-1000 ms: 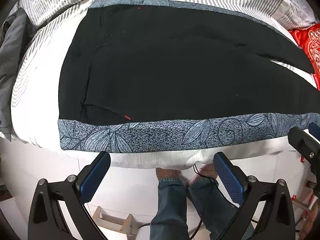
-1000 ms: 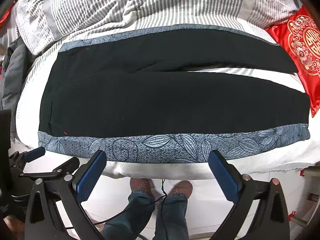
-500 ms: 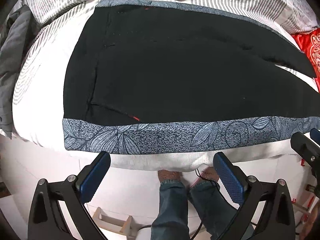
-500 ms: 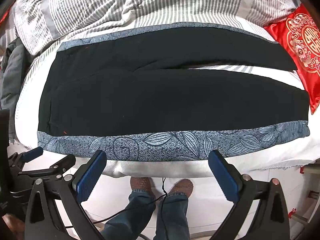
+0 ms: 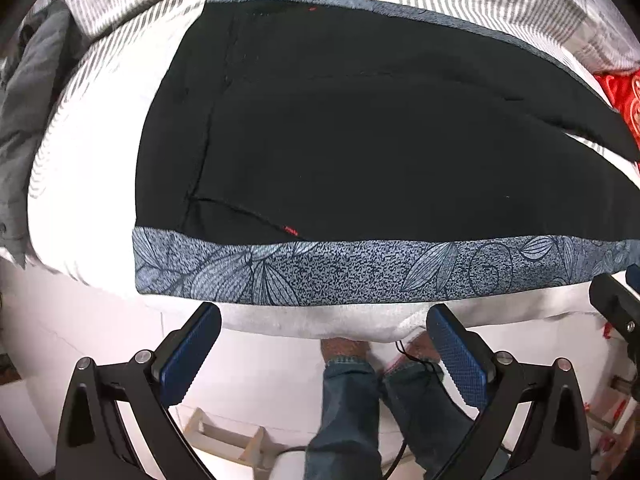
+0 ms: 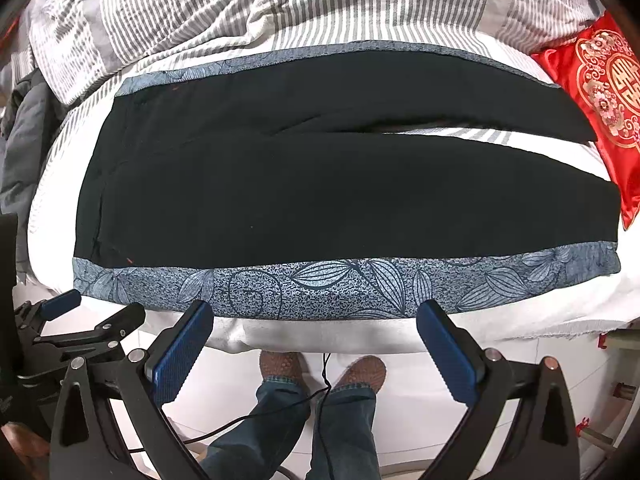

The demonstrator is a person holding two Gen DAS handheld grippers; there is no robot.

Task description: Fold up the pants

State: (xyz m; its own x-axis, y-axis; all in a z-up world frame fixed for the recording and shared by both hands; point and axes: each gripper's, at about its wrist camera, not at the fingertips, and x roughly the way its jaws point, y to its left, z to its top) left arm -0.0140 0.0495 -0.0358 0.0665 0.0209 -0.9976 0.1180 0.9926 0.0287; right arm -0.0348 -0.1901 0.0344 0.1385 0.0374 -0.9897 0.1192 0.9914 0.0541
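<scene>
Black pants [image 5: 360, 140] with blue-grey leaf-print side stripes lie spread flat on the bed, waistband to the left, legs running right; they also show in the right wrist view [image 6: 320, 184]. The two legs part slightly towards the right. My left gripper [image 5: 324, 344] is open and empty, held above the bed's front edge near the waist end. My right gripper [image 6: 316, 340] is open and empty, above the front edge near the middle of the near leg. Neither touches the pants.
A grey-striped duvet [image 6: 280, 4] is bunched behind the pants. A red embroidered cushion [image 6: 600, 92] lies at the right. Dark grey clothing [image 5: 24, 92] lies at the left. The person's legs and feet [image 6: 320, 380] and a cable stand below the bed edge.
The left gripper has moved closer towards the pants' waist end, so the pants look larger. The right gripper has barely moved. Both stay open.
</scene>
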